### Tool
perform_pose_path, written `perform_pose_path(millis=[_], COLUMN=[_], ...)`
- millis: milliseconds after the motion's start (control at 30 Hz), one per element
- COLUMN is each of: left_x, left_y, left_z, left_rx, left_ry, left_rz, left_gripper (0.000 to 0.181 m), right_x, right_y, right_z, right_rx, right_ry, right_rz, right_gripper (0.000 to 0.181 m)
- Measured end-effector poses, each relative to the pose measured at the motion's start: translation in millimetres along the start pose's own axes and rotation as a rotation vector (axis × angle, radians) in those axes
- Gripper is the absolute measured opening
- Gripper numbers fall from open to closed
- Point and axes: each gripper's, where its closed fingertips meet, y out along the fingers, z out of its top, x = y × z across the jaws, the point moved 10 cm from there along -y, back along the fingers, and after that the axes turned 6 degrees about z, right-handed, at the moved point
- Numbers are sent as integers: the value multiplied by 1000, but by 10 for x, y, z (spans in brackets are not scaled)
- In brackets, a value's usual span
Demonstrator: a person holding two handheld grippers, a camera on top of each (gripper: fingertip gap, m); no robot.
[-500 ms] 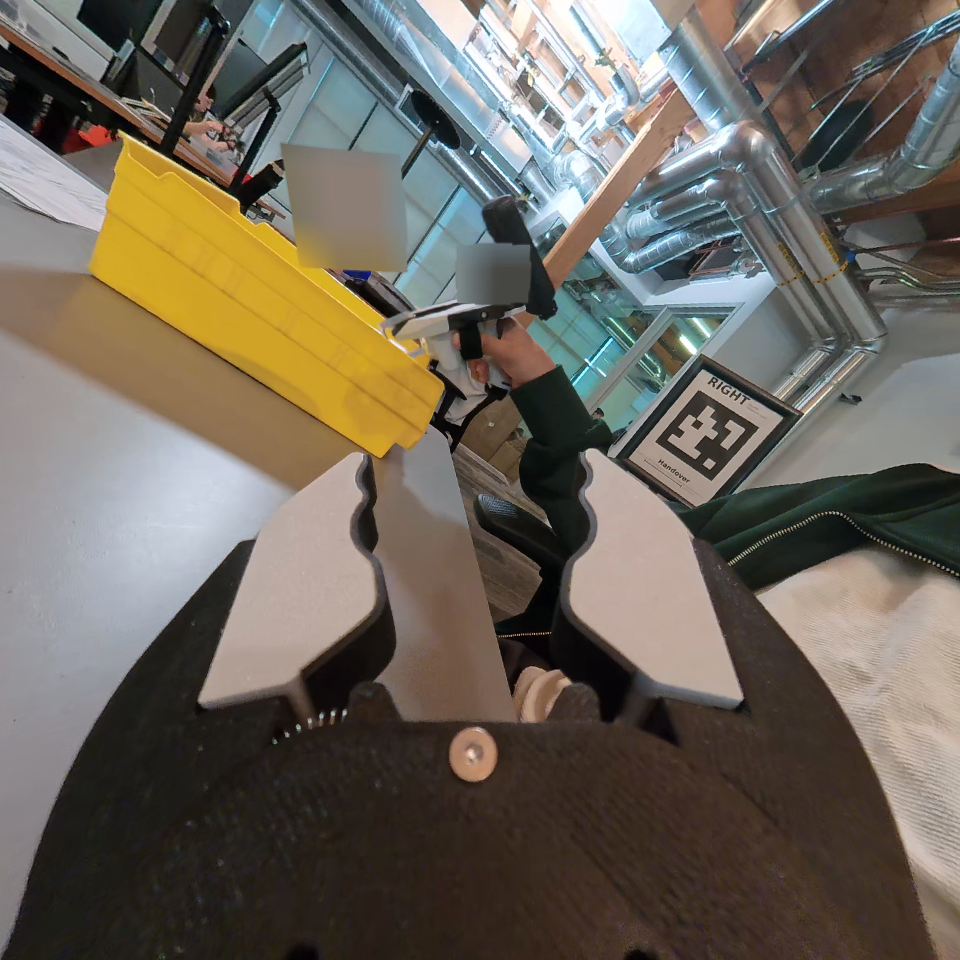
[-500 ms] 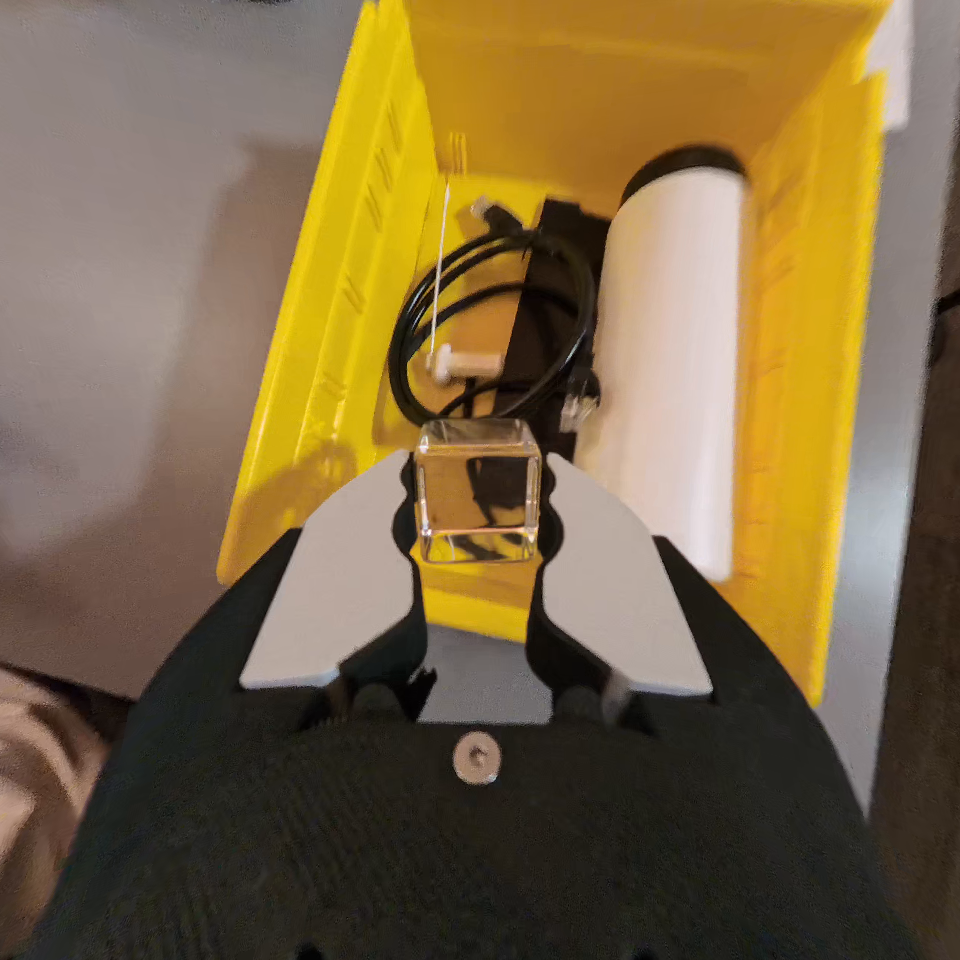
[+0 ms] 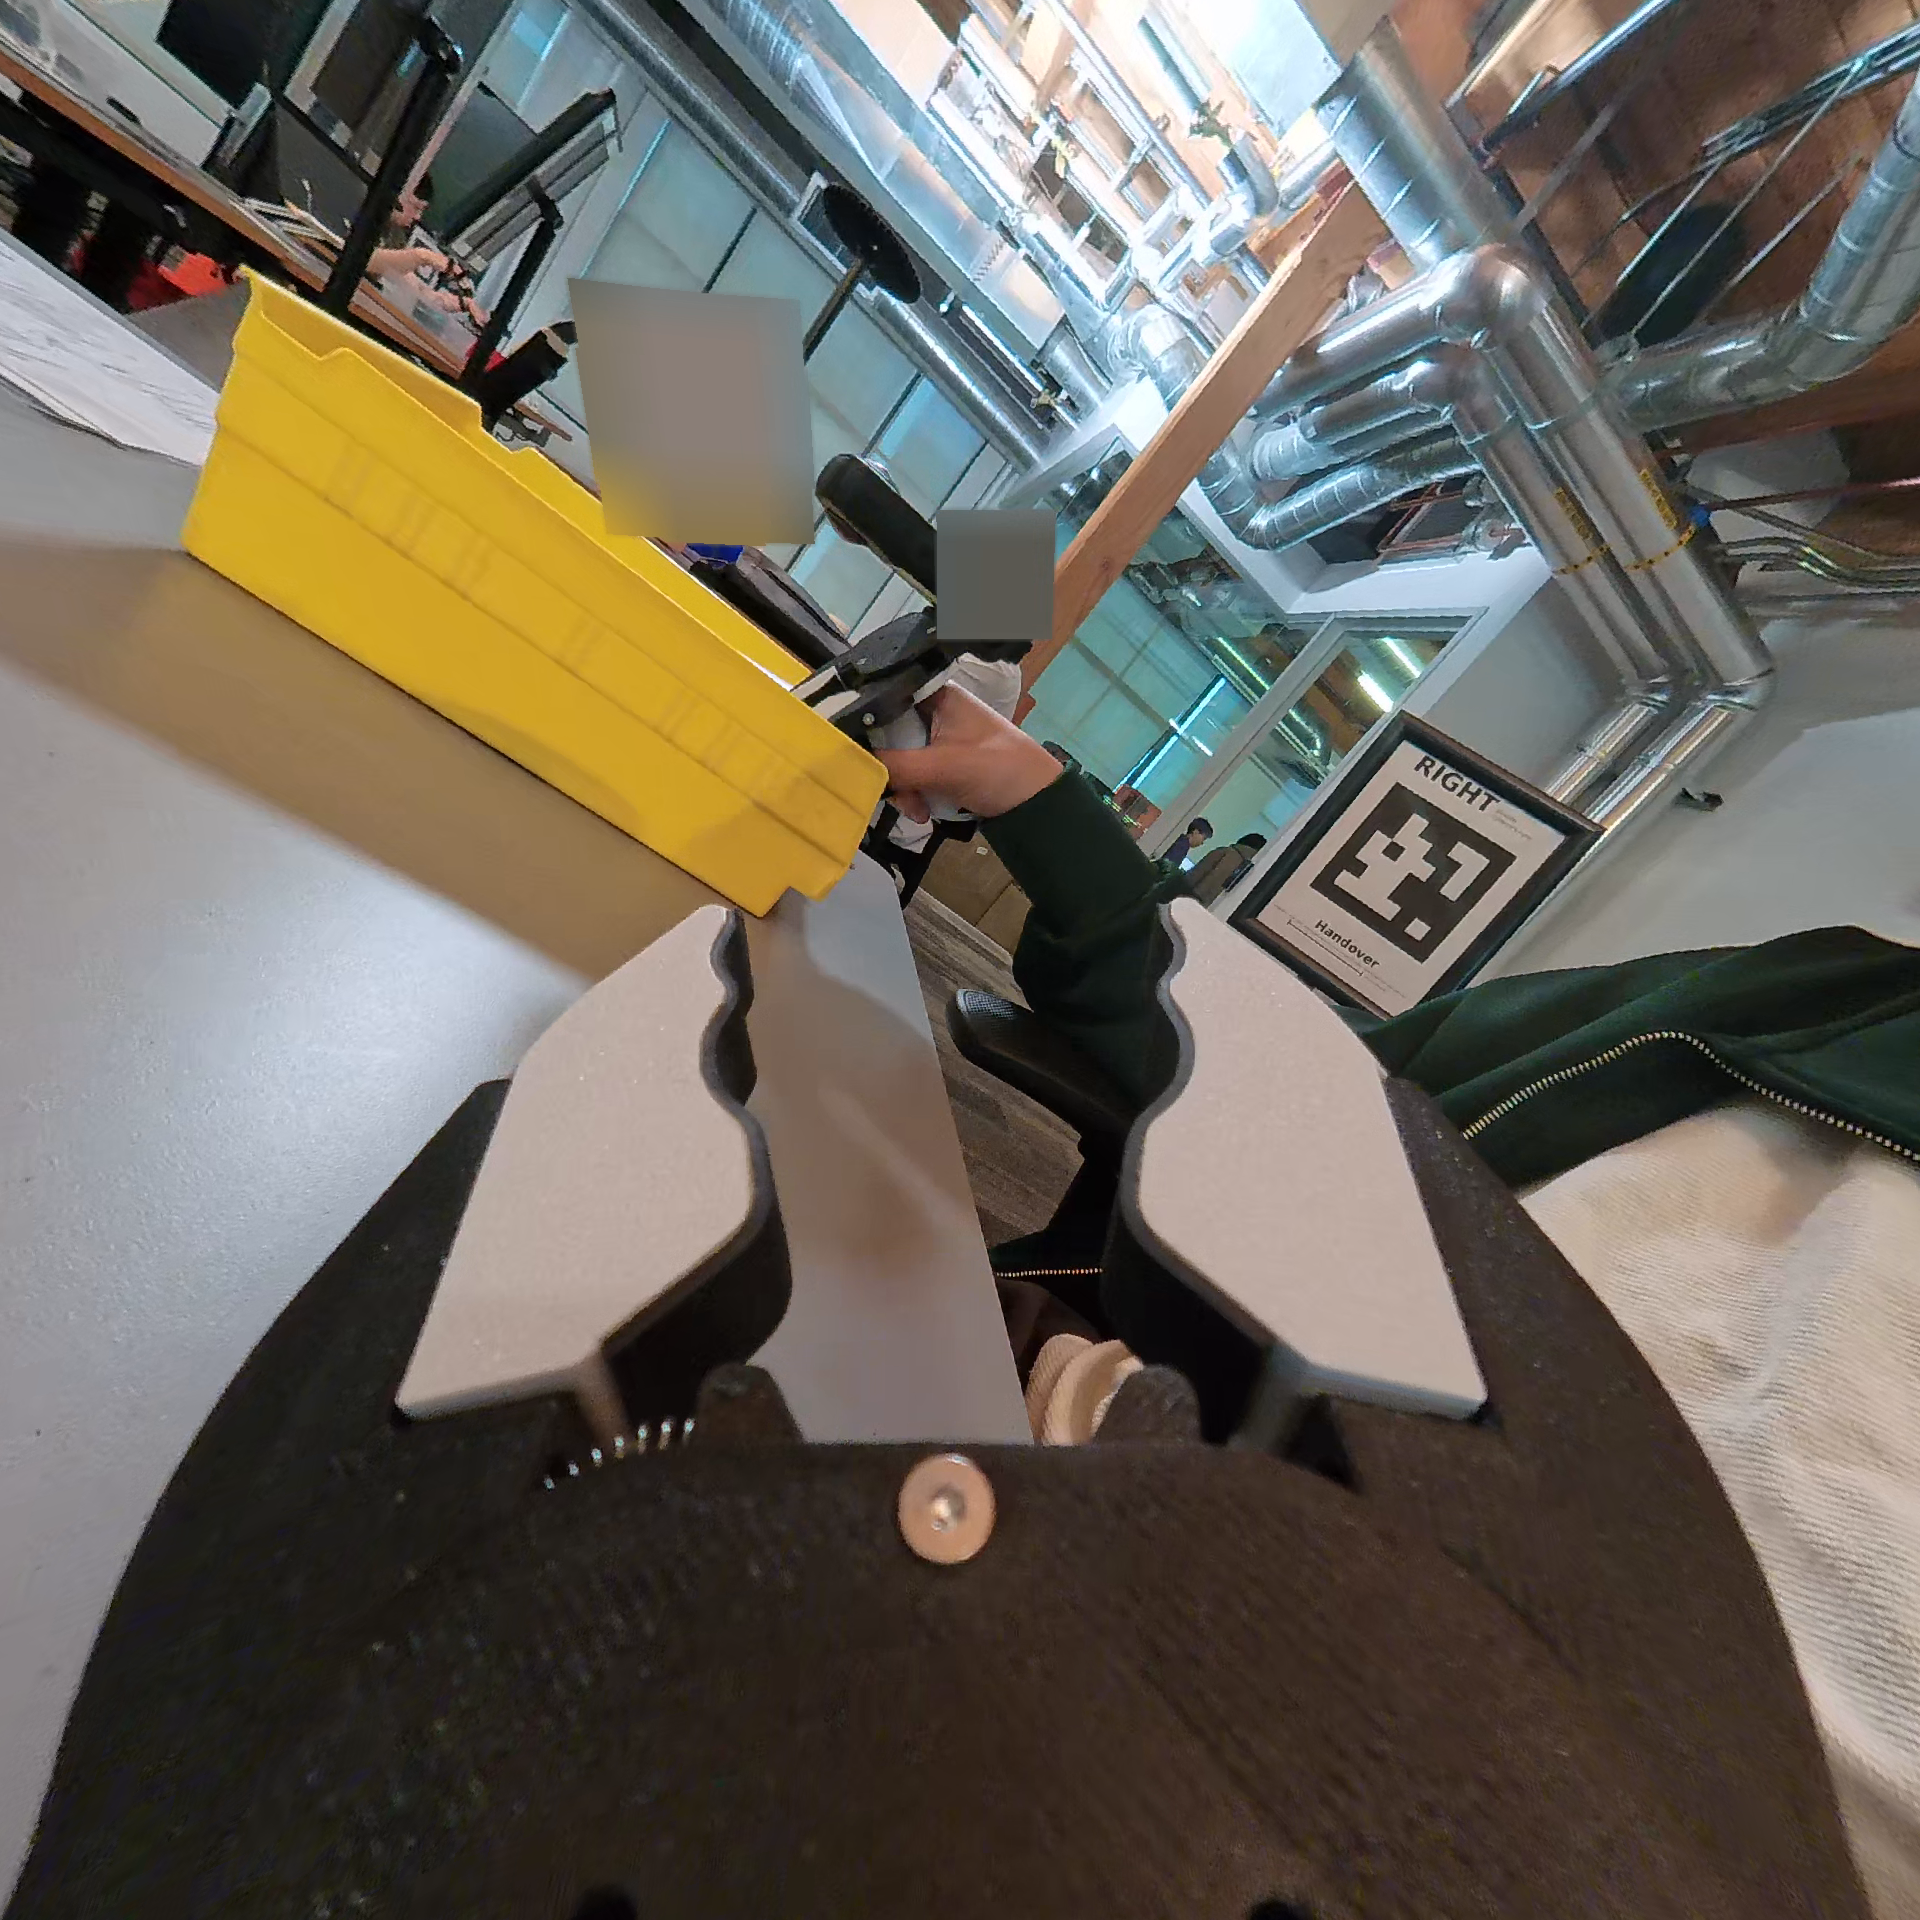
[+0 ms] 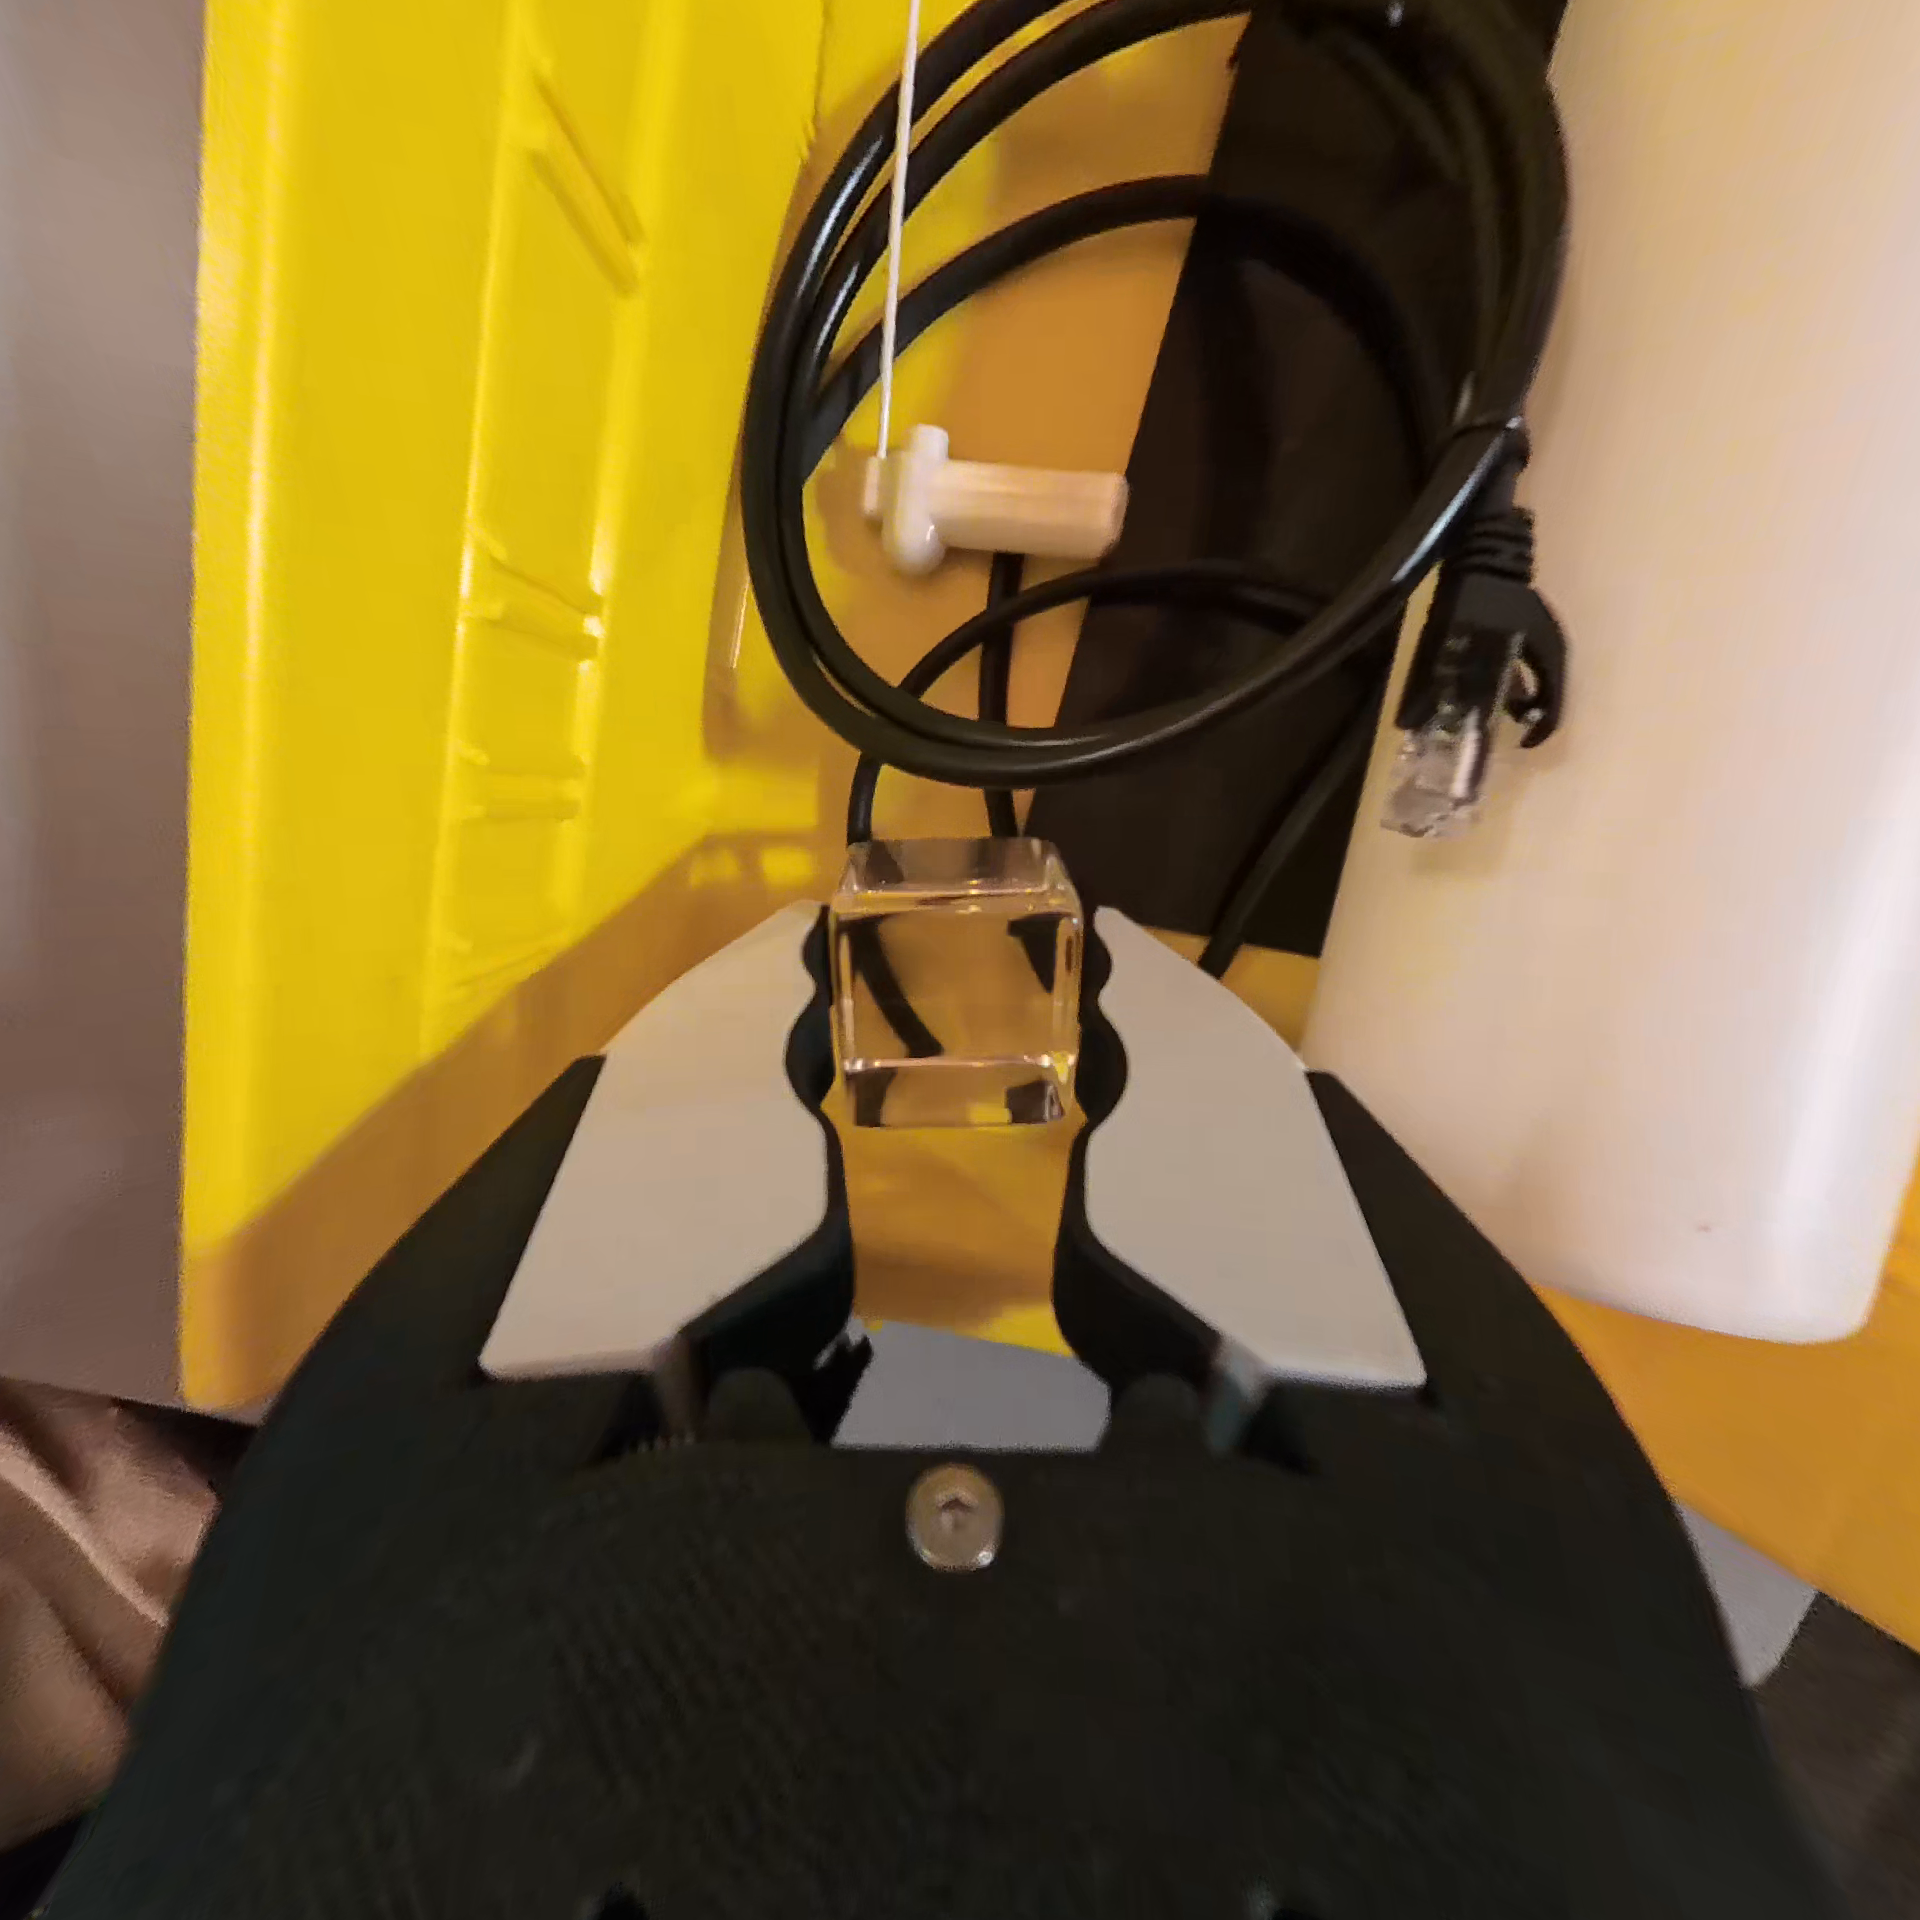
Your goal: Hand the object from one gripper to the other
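Over the yellow plastic bin (image 4: 416, 623), a clear glass cube (image 4: 956, 987) is pinched in the right gripper (image 4: 956, 997) and should be kept level, while the left gripper (image 3: 951, 997) is held spread and empty beside that bin.

Each tool (image 4: 956, 997) has grey fingers (image 3: 613, 1174), black textured body, silver screw; dark green sleeve (image 3: 1081, 894).

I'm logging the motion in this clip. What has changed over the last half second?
The right gripper has come down into the yellow bin, so the black cable, the white bottle and the small white peg loom closer. It stays shut on the clear cube; nothing was let go. The left gripper remains open, empty and nearly still by the table edge.
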Motion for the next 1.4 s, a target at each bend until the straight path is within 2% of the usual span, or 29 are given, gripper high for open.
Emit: perform_pose_path(millis=[233,367,467,600,700,767,867,1000,1100,1233,1400], left_x=[-4,-6,-12,-11,-7,-9,-11,-12,-31,-58,-42], left_y=[4,5,3,1,-1,-4,-13,-49,-87,-122,-136], left_z=[-3,-5,-5,-4,-1,1,7,35,59,86,99], left_rx=[-2,-3,-4,-1,1,4,7,7,15,30,32], left_ry=[0,0,0,5,13,17,24,33,31,32,52], left_rz=[1,1,4,10,17,24,37,51,66,89,116], left_gripper=[74,74,74,74,74,75,75,74,72,71,68], right_x=[22,-7,-111,-490,-911,-1241,-1703,-2075,-2171,-2130,-2051], right_y=[-53,-325,-661,-1074,-1151,-1036,-646,39,290,361,448], right_z=[-3,50,128,247,317,366,392,288,259,248,261], right_rx=[20,122,307,628,809,875,881,769,672,673,639], right_ry=[11,-11,-56,-192,-296,-350,-408,-511,-584,-679,-680], right_rz=[49,27,29,120,265,400,541,517,495,435,424], right_gripper=[49,48,47,47,48,46,42,35,35,35,36])
